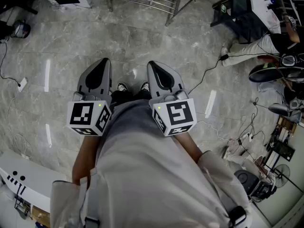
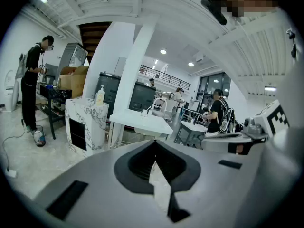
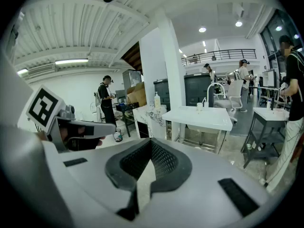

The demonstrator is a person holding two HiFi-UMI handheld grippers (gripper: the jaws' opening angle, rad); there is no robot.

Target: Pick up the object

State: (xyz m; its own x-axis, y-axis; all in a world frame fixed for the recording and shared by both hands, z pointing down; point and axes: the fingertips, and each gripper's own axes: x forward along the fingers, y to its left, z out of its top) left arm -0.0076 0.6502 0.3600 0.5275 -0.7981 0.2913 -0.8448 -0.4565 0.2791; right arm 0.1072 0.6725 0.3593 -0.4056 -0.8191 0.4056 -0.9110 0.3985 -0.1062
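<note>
fingers (image 2: 135,165) of left gripper (image 1: 103,63) and right gripper (image 1: 153,65) pressed together above floor (image 1: 142,37)

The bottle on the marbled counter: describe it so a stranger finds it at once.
Find the white pillar in the left gripper view; left of its base stands a marbled counter. The bottle stands upright alone on its top, pale yellow with a narrow neck, unlike the brown boxes behind.

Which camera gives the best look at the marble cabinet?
Left gripper view: the marble cabinet stands nearly whole, dark opening in front, bottle on top. The right gripper view shows it smaller, base hidden by the right gripper. The head view catches only a cut-off piece at the top edge.
</note>
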